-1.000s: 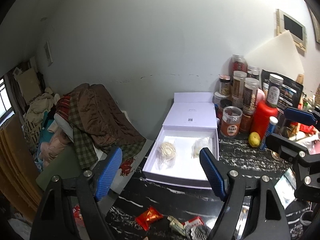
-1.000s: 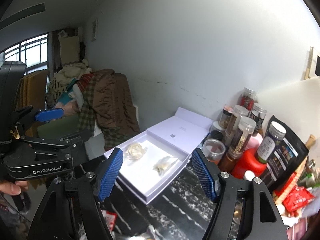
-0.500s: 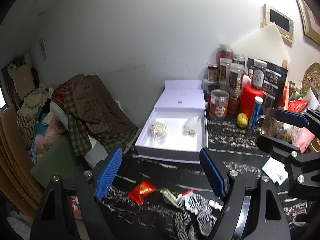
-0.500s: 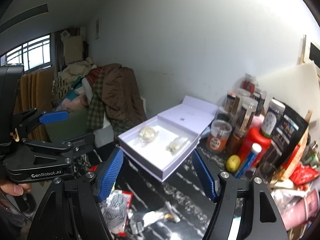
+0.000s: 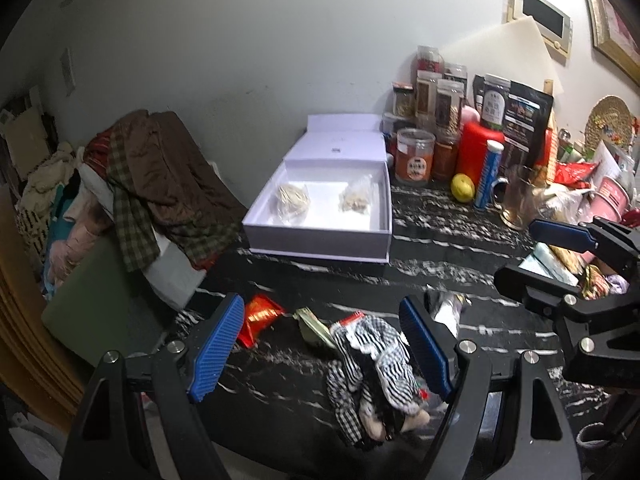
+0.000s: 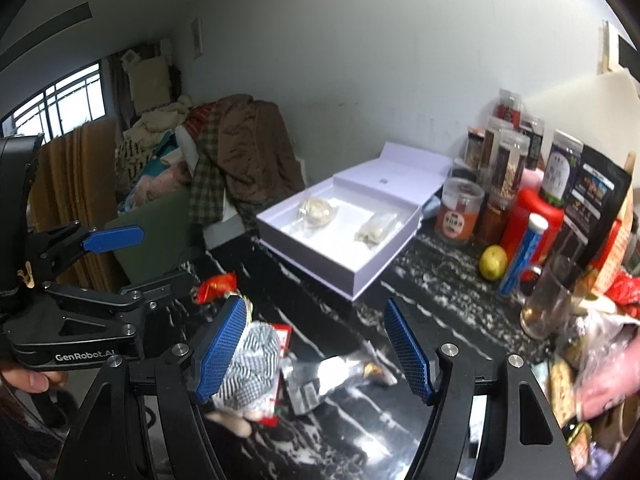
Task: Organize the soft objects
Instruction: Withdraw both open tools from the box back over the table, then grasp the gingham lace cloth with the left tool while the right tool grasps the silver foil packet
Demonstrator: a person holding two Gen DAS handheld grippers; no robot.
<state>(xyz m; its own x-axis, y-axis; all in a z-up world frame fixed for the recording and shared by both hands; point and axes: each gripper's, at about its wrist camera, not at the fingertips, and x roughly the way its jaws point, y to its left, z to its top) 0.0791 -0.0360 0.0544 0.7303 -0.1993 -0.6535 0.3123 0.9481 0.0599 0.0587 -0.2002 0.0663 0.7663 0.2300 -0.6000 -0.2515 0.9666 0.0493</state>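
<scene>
Both claws hang above the dark marbled counter, pointing down at a slant. The left claw is open w/ nothing pressed by its blue pads; the black-and-white checked soft cloth bundle lies on the counter between and just below them, close to the near edge. The right claw is open too and holds nothing; in its view the same bundle sits behind its left pad, w/ a crumpled silver wrapper just beside it, in the gap between the pads. A red snack packet and a small greenish packet lie near the bundle, toward the counter's left edge. Farther back stands the open white box, its lid leaning to the wall; inside are two clear bags, one w/ a coiled pale thing and one w/ pale bits, well apart from each other. Between the box's front wall and the bundle runs a bare strip of counter. To the right the room is tight: jars, a red bottle, a lemon, a blue tube and a glass mug crowd the back-right part. Left of the counter edge, a pile of clothes lies on a lower surface.
</scene>
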